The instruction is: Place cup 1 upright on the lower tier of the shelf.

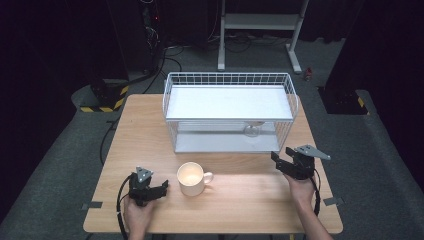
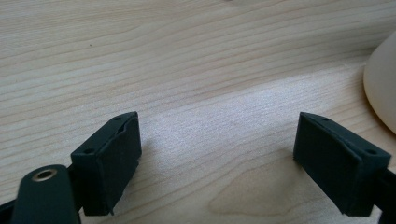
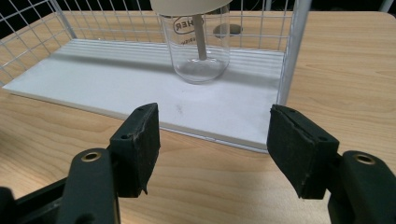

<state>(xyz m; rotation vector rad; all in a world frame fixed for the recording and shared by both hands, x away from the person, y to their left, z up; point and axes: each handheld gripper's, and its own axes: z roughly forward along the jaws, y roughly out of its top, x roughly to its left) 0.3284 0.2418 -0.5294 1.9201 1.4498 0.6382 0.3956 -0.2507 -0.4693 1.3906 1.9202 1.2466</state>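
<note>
— Inspector A: What is sitting on the table [image 1: 250, 200]?
— Inspector B: A wire rack [image 1: 230, 112] is standing at the far half. A glass jar [image 3: 201, 44] is sitting on the rack's lower shelf [image 3: 116, 79], toward its right end. A mug [image 1: 191, 178] is standing in front of the rack, near the table's middle.
— Inspector A: And the grippers?
— Inspector B: The left gripper [image 1: 161, 188] is resting just left of the mug; the right gripper [image 1: 281, 158] is hovering before the rack's right front corner.

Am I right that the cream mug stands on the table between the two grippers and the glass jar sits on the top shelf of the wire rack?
Not quite: the glass jar sits on the bottom shelf of the wire rack, as the right gripper view shows. The cream mug does stand on the table between the grippers.
</note>
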